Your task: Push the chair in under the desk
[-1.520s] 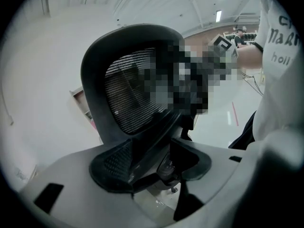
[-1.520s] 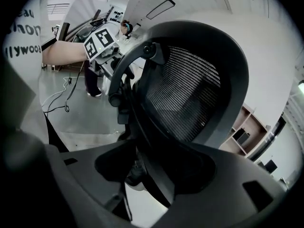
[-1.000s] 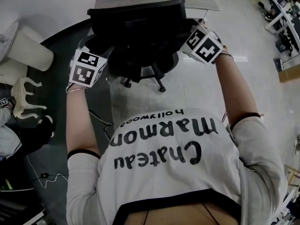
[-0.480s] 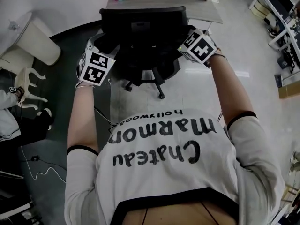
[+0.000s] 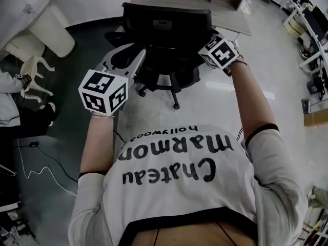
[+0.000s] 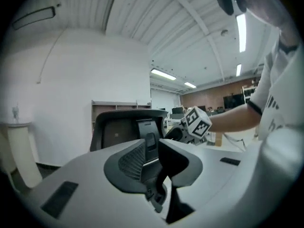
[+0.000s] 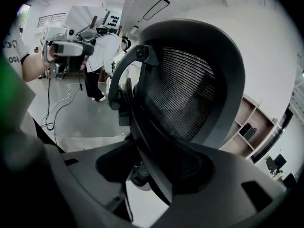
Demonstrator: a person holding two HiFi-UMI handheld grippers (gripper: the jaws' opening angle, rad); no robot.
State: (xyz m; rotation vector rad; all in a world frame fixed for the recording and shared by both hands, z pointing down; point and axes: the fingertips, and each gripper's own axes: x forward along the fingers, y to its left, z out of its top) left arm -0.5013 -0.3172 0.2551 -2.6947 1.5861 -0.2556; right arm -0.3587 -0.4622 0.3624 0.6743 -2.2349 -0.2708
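The black mesh office chair [image 5: 166,27] stands with its back to me in front of the light desk [image 5: 233,22]. My left gripper [image 5: 128,54] hangs clear of the chair's left side, nearer me. Its jaws are closing and hold nothing; in the left gripper view [image 6: 151,148] the chair's backrest [image 6: 121,129] shows beyond the narrow gap. My right gripper [image 5: 206,44] is at the backrest's right edge. In the right gripper view [image 7: 147,160] that edge of the chair [image 7: 183,89] runs down between the wide jaws, with a strip of floor showing beside it.
A white bin [image 5: 51,27] and a small white stool [image 5: 33,70] stand at the left on a dark mat [image 5: 77,47], next to a person [image 5: 7,81]. Cables [image 5: 36,158] trail across the floor. Wooden shelves [image 7: 254,122] lie beyond the desk.
My left gripper has come off the chair's left side, drawn back toward me, and its jaws have narrowed. The chair sits farther from me, closer to the desk. The right gripper stays at the backrest.
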